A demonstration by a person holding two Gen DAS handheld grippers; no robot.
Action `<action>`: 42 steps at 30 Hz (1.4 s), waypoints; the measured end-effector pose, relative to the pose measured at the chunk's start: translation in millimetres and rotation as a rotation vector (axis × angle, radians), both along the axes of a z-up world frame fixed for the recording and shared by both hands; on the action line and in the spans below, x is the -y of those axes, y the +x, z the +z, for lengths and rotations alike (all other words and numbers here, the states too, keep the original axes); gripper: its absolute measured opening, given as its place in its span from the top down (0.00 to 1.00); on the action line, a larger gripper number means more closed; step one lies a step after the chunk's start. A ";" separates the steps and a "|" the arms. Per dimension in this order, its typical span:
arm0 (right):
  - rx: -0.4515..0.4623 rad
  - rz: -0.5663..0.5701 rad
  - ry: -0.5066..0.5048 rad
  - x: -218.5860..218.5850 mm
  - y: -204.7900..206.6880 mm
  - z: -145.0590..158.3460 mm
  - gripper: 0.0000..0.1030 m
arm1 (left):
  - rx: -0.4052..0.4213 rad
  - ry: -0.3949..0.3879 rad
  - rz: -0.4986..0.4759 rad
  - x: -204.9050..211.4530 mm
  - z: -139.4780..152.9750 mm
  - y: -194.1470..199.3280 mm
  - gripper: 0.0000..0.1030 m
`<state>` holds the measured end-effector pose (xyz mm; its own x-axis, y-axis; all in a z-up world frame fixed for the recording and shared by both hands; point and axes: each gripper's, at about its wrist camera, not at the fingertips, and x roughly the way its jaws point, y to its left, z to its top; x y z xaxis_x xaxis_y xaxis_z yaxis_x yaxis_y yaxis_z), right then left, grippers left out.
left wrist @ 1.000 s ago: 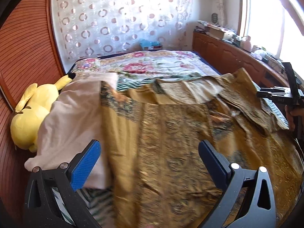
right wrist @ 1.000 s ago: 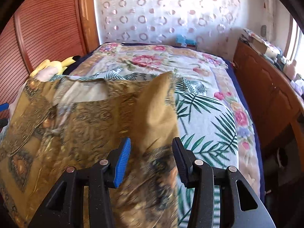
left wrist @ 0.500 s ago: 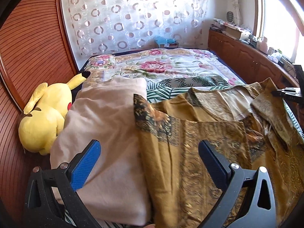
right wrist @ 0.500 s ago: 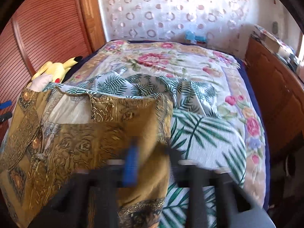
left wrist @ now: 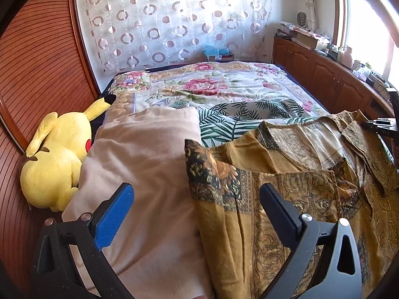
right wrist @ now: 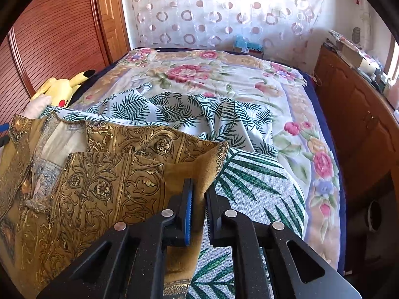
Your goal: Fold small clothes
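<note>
A golden-brown patterned garment (left wrist: 286, 199) lies spread on the bed, neckline up, one sleeve folded in at its left edge. My left gripper (left wrist: 195, 189) hovers open over that edge and a pink cloth (left wrist: 144, 162), with nothing pinched. In the right wrist view, my right gripper (right wrist: 198, 186) has the garment's (right wrist: 99, 186) other sleeve corner between its pads; the jaws stand narrow on the fabric and are starting to open. That right gripper (left wrist: 381, 124) also shows at the far right of the left wrist view.
A yellow plush toy (left wrist: 54, 154) lies against the wooden wall panel at the left. A leaf-print sheet (right wrist: 249, 182) lies crumpled over a flowered blanket (left wrist: 212, 82). Wooden cabinets (right wrist: 361, 114) with clutter on top run along the right side of the bed.
My right gripper's jaws went from wide apart around the sleeve to closed on it. Both views slid sideways: the left one now shows more pink cloth and less garment.
</note>
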<state>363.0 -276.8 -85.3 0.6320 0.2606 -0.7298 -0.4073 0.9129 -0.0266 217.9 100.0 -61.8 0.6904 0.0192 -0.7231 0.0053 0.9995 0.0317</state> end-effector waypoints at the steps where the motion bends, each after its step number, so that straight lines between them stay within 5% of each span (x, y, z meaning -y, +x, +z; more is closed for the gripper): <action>1: -0.001 -0.001 0.008 1.5 -0.2 1.0 0.90 | 0.001 -0.005 0.000 0.2 0.0 0.1 0.06; 13: 0.027 -0.003 0.031 7.2 -5.5 -6.8 0.90 | -0.020 -0.095 -0.066 -1.9 1.6 9.0 0.55; 24: 0.033 -0.001 0.015 4.5 -7.1 -5.7 0.90 | -0.028 -0.086 -0.045 1.7 -1.2 12.3 0.58; 29: 0.038 -0.001 0.004 4.4 -7.3 -5.3 0.90 | 0.010 -0.106 -0.075 3.9 2.1 5.5 0.91; 36: 0.072 -0.021 -0.023 1.5 -15.0 -0.1 0.98 | 0.027 -0.100 -0.097 14.7 8.5 -6.2 0.96; 42: 0.184 -0.006 0.053 3.4 -63.3 41.9 0.98 | 0.103 -0.109 -0.111 20.1 33.0 -40.0 0.97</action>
<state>299.7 -280.2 -43.4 0.7555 0.2913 -0.5868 -0.3942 0.9176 -0.0519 177.9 79.9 -28.9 0.7542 -0.1358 -0.6424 0.1178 0.9905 -0.0711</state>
